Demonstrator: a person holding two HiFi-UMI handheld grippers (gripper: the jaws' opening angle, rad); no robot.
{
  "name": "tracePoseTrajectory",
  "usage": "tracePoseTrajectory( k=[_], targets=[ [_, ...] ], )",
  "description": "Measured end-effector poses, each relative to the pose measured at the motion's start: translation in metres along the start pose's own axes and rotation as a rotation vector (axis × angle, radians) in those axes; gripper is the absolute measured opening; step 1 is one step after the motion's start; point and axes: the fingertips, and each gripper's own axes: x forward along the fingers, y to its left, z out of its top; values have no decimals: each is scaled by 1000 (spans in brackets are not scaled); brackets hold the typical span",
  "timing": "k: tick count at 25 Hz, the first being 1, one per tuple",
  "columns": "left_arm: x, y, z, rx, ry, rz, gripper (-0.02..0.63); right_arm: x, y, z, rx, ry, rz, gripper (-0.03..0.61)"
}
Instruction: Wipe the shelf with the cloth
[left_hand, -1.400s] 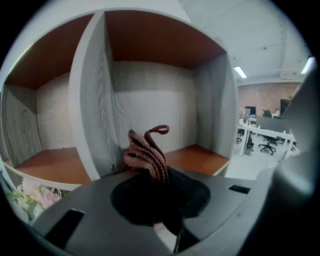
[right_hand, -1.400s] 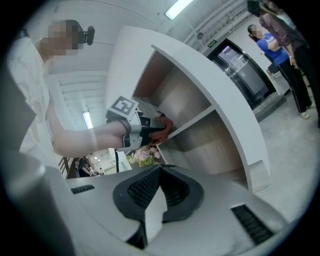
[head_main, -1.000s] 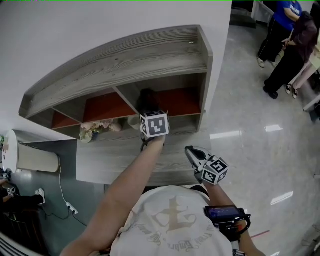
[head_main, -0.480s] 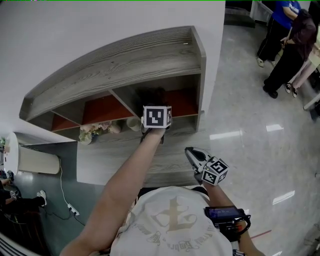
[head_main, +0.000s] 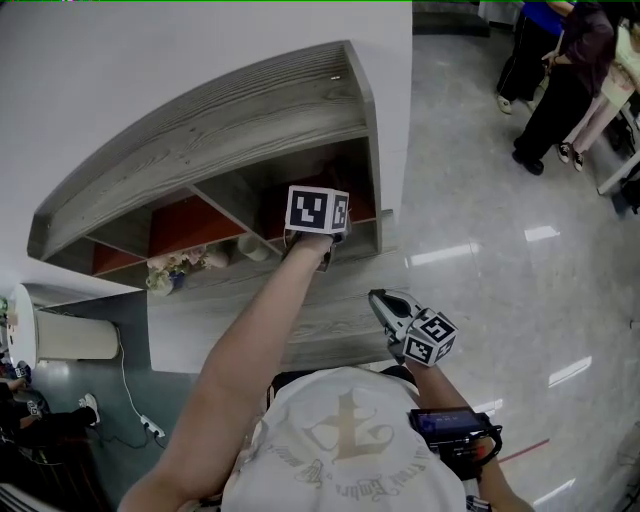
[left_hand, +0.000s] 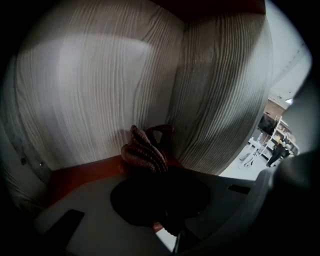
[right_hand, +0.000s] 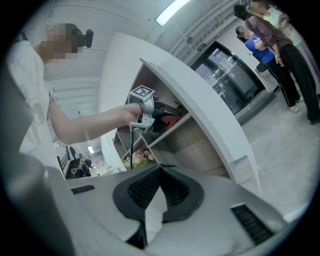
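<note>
Left gripper view: left tongs (left_hand: 150, 172) pinch crumpled reddish-brown cloth (left_hand: 144, 150) into end-compartment corner of grey wooden shelf (left_hand: 100, 90).
Right tongs (right_hand: 159, 172): jaws together, empty, outside shelf.

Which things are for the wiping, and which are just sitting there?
For the job: cloth, left gripper holding it, shelf.
Just there: flowers, closed right gripper, people on the floor.

left hand-held gripper (head_main: 317, 214): arm outstretched, jaws clamped on cloth (left_hand: 144, 152) | right hand-held gripper (head_main: 386, 304): near torso, jaws together
</note>
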Motion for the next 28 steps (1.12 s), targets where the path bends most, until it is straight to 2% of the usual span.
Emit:
tracePoseTrajectory(
  k=[6, 13, 19, 23, 28],
  targets=[
    [9, -20, 4, 20, 13, -80, 64, -5, -8, 2, 10, -12, -17, 5],
    [2, -35, -12, 16, 44, -212, 64, 11, -5, -3, -1, 1, -6, 5],
    [-15, -49, -28, -4, -19, -302, 63, 11, 4, 0, -29, 35, 14, 5],
    [-27, -61, -45, 28, -88, -366, 64, 8, 7, 4, -40, 30, 15, 5],
    [-46, -52, -78, 44, -182, -360, 66, 9, 6, 3, -74, 46, 19, 5]
  ],
)
